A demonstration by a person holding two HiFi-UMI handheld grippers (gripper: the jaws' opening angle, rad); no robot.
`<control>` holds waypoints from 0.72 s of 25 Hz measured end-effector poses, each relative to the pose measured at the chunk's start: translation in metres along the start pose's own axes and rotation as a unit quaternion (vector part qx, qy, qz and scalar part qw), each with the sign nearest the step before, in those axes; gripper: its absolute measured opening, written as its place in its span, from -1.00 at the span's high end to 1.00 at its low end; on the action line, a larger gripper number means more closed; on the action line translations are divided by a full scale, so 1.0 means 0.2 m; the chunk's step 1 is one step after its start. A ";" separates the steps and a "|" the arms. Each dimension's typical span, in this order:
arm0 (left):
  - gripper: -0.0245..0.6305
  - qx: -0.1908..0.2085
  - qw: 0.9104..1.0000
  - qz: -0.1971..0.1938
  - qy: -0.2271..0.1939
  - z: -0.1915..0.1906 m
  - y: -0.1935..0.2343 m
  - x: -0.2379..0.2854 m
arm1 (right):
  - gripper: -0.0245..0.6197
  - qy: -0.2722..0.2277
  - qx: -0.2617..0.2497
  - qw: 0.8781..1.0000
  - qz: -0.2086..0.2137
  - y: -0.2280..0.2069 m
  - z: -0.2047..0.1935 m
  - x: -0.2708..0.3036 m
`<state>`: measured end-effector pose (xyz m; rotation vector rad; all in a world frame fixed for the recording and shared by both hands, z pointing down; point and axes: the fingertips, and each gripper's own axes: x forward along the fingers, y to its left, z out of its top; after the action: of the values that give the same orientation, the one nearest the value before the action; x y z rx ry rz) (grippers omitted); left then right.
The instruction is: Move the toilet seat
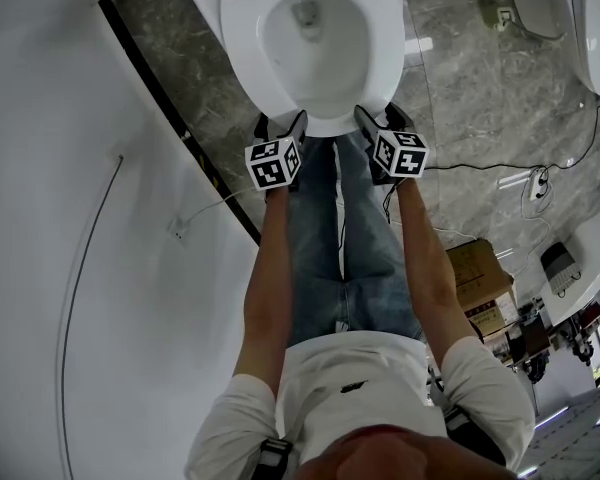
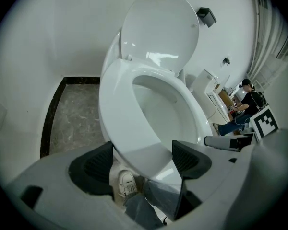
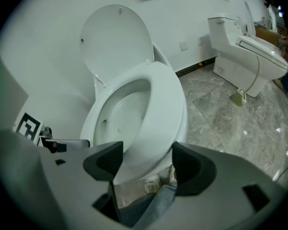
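Head view: white plastic toilet seat (image 1: 242,38) lies over the white ceramic bowl (image 1: 315,46). Left tongs (image 1: 280,126) and right tongs (image 1: 382,120), both spread, straddle its front edge. Best to pinch together, lifting evenly.

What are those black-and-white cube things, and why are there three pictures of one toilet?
A person holds a pinching tool in each hand: the left gripper and the right gripper. The patterned cubes are part of them. One picture comes from a camera on the person's head, looking down. The other two come from cameras riding on each gripper. Both grippers have their jaws apart, with the front of the toilet seat between them. The lid stands up.
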<state>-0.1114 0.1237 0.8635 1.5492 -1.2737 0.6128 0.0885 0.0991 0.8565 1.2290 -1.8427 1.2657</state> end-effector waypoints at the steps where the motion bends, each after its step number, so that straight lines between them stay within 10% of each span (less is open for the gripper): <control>1: -0.18 -0.001 1.000 0.000 -0.002 0.00 -0.01 -0.01 | -0.09 -0.002 0.000 1.000 0.001 0.01 0.00 -0.01; 18: -0.19 -0.005 0.998 -0.021 -0.051 0.12 -0.09 -0.21 | -0.09 -0.038 -0.001 0.999 0.008 0.11 0.13 -0.22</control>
<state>-0.1124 0.1182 0.8122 1.6121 -1.3138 0.5050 0.0879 0.0931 0.8009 1.2800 -1.9113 1.2413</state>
